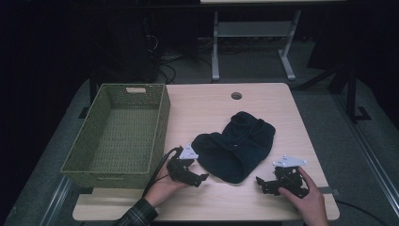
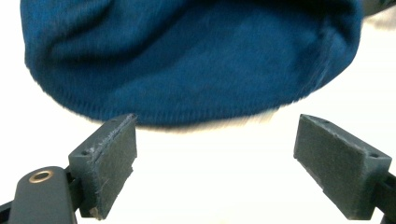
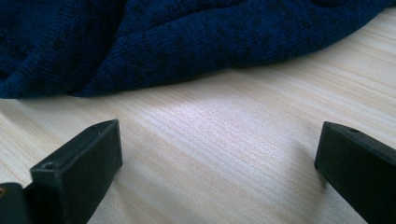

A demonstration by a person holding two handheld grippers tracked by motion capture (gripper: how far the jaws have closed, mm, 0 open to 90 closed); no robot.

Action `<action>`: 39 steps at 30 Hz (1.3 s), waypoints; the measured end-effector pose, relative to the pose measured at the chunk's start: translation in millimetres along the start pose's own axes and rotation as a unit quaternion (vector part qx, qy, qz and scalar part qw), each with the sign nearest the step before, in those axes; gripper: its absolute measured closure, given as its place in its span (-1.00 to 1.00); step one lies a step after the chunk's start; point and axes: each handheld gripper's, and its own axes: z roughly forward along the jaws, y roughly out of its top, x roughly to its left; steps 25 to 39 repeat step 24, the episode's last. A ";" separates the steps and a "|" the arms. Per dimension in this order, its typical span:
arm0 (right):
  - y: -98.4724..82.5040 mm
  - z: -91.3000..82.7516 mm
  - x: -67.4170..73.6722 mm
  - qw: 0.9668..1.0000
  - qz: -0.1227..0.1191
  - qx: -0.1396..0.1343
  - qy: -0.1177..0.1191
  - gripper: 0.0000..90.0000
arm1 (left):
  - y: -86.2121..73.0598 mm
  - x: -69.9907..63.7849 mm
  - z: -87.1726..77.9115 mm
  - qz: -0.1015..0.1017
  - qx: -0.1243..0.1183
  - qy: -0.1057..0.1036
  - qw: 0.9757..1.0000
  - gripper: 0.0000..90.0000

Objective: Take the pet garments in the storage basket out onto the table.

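Pale wood tabletop (image 1: 291, 122) lies before me, dark floor beyond it. At the far left stands the green woven basket (image 1: 160, 117), nothing in it yet. Just beside its near corner I hold my left gripper (image 1: 200, 179), jaws spread wide, the hem of the dark blue knit garment (image 1: 235, 143) right ahead of its pads (image 2: 109, 161). That garment lies crumpled mid-table, between my two tools. On its other side my right gripper (image 1: 263, 184) also stands wide apart, low over bare wood, cloth near but untouched (a fold sits just past the jaws). I judge this the approach before the grasp: next, both should ease forward and pinch the fabric's edge.
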 end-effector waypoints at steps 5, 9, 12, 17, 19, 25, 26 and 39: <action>0.0 0.0 -0.2 1.000 -0.001 0.000 0.001 -0.99 | -6.1 -3.4 6.6 -0.007 0.017 0.007 1.000 -0.71; 0.0 0.0 -0.4 1.000 -0.003 0.000 0.003 -0.99 | -9.2 -5.1 9.0 -0.004 0.017 0.017 1.000 -0.72; 0.1 0.0 -0.2 1.000 -0.002 0.000 0.002 -0.99 | -13.0 -7.0 10.0 0.011 0.006 0.025 1.000 -0.72; 0.0 0.0 -0.2 1.000 -0.002 0.000 0.002 -0.99 | -17.6 -7.8 10.7 0.015 -0.014 0.027 0.999 -0.72; 0.0 0.0 -0.1 1.000 -0.002 0.000 0.002 -0.99 | -17.7 -7.8 10.7 0.014 -0.014 0.027 0.999 -0.72; 0.0 -0.1 -0.2 1.000 -0.003 0.000 0.003 -0.99 | -17.9 -8.2 10.9 0.012 -0.016 0.027 0.999 -0.72; 0.0 -0.1 -0.2 1.000 -0.003 0.000 0.003 -0.99 | -17.9 -8.2 10.9 0.012 -0.016 0.027 0.999 -0.72; 0.0 -0.1 -0.2 1.000 -0.003 0.000 0.003 -0.99 | -17.9 -8.2 10.9 0.012 -0.016 0.027 0.999 -0.72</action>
